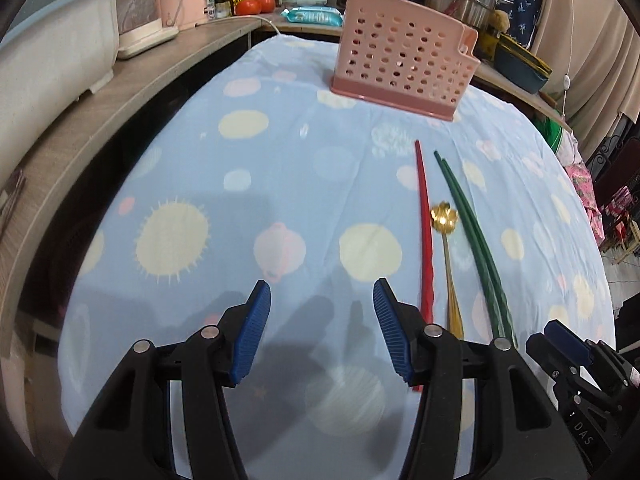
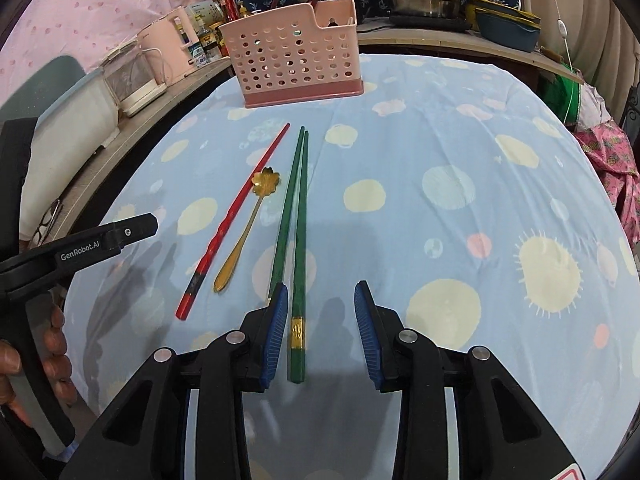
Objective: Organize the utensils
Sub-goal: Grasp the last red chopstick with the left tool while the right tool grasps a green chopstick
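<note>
Green chopsticks (image 2: 298, 240) lie near-to-far, their butts between our right gripper's (image 2: 321, 334) spread fingers (nearer than the left gripper (image 1: 322, 334), also spread, empty); the holder (image 2: 294, 56) stands far.

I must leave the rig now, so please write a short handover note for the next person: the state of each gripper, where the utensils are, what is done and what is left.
Left gripper: jaws open, empty, over bare cloth left of the utensils.
Right gripper: jaws open, empty, over the near ends of the green chopsticks.
On the tablecloth, side by side: red chopstick, gold flower-shaped spoon, then the green pair.
Pink perforated utensil holder stands upright at the far side of the table.
Done: nothing moved into the holder, as far as visible.
Left: all four pieces, probably the green pair first.
</note>
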### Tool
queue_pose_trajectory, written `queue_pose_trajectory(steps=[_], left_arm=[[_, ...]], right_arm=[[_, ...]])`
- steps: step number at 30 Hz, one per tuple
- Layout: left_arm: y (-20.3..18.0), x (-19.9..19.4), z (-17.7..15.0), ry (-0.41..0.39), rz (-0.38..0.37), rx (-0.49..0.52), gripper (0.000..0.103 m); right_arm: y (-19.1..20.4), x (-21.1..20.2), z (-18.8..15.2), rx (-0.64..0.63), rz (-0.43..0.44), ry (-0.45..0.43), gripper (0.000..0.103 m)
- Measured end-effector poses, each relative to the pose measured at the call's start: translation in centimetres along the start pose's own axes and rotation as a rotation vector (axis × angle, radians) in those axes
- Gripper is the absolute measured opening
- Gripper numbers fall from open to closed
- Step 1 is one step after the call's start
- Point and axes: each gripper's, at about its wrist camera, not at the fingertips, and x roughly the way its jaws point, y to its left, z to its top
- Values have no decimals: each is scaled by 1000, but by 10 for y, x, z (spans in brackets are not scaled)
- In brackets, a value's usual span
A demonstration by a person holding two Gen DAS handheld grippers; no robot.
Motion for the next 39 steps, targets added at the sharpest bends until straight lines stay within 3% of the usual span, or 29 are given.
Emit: queue_pose_trajectory(steps=[7,17,35,37,39], left_arm=[[-4,-3,-12,5,-12,15,51],[-21,-2,-27,28,-49,62,51],[-44,7,-37,47,-100,129,52],[-44,8,-37,45,-97,129,51],[-43,9,-37,40,-90,129,42]], right_arm=[[8,4,-11,-29,2,30,18],[9,9,-20,-33,-7,49,9],[7,11,-20,-32,-9,48,7],[7,11,-20,-32,-9,48,7],[8,11,-20,-32,-10,48,7]])
